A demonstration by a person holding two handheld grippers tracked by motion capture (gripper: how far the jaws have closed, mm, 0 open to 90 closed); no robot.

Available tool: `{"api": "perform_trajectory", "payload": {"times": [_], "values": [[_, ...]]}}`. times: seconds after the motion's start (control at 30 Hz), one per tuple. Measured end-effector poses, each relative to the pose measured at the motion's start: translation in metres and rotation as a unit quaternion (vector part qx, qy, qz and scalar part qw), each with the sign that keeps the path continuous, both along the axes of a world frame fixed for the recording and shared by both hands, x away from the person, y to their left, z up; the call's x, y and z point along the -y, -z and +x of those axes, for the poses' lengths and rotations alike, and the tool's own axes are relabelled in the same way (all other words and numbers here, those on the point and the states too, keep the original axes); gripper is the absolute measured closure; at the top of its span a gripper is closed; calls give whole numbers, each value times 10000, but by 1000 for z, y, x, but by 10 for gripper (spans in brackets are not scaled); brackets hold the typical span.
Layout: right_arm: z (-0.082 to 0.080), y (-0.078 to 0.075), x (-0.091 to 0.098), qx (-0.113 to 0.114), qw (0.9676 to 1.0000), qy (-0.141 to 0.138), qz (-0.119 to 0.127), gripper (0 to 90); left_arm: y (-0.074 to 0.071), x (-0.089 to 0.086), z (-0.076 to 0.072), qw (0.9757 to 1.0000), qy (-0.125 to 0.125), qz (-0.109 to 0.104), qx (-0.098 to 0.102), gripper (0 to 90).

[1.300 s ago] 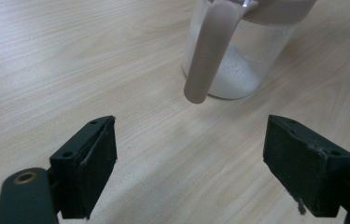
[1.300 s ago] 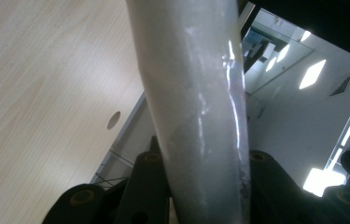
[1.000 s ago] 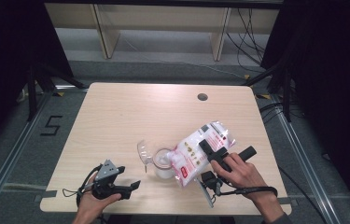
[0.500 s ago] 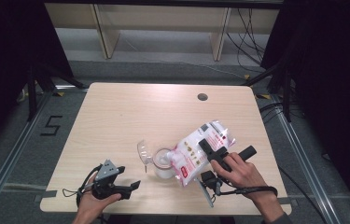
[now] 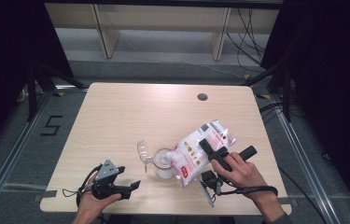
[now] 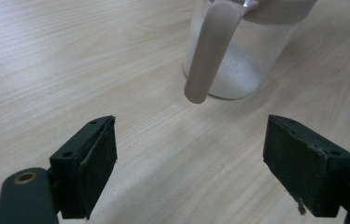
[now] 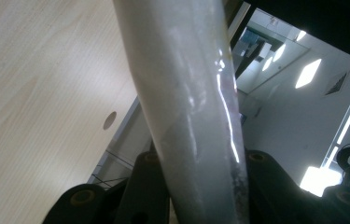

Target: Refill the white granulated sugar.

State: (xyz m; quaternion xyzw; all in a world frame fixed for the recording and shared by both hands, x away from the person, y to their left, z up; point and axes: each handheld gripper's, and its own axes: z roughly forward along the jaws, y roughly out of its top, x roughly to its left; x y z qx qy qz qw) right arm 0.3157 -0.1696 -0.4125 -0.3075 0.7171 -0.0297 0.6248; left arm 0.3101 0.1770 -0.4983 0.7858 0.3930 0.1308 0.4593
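A clear plastic jug (image 5: 163, 164) with white grains in it stands near the table's front middle, its handle (image 5: 143, 154) toward the left. A white bag with red print (image 5: 195, 153) leans tilted over the jug's rim. My right gripper (image 5: 212, 148) is shut on the bag's upper part. In the right gripper view the pale bag (image 7: 186, 93) runs up between the jaws. My left gripper (image 5: 127, 178) rests at the front left of the table, open, pointing at the jug. In its own view the left gripper (image 6: 191, 163) holds nothing, and the jug (image 6: 242, 65) with its handle (image 6: 210, 51) stands just beyond.
The wooden table (image 5: 116, 116) has a round cable hole (image 5: 202, 97) at the back right. Metal rails and dark curtains flank the table. Wooden shelf legs (image 5: 100, 32) stand behind it.
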Motion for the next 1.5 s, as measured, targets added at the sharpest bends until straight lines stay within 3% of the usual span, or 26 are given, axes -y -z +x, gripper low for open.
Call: {"api": "perform_trajectory", "payload": {"times": [0.63, 0.87, 0.97, 1.0, 1.33, 1.37, 1.4, 1.43, 1.47, 1.5], "values": [[2, 3, 2, -39, 10000, -59, 49, 797, 0, 0, 0, 10000, -13, -18, -20, 171], [5, 5, 5, -168, 9997, -103, 163, 799, 0, 0, 0, 10000, -11, -18, -16, 171], [7, 8, 8, -279, 9991, -92, 292, 802, 0, 0, 0, 10000, 2, -2, -16, 171], [6, 10, 9, -322, 9982, -40, 510, 802, 0, 0, 0, 10000, -3, -6, -8, 171], [11, 11, 15, -422, 9971, -145, 609, 804, 0, -1, 0, 10000, 14, 39, 24, 171], [11, 12, 17, -478, 9962, -75, 722, 803, -1, -1, 0, 10000, 7, 36, 21, 171], [13, 10, 17, -456, 9962, -194, 716, 804, 0, -1, 0, 10000, 23, 26, 19, 171], [13, 13, 19, -569, 9942, -90, 912, 804, 0, 0, 0, 10000, -10, 14, 21, 171], [15, 10, 19, -570, 9941, -251, 883, 805, 0, 0, 0, 10000, -4, 20, 21, 171], [16, 12, 22, -660, 9913, -191, 1124, 806, 0, 0, 0, 10000, 14, 6, 26, 171]]}}
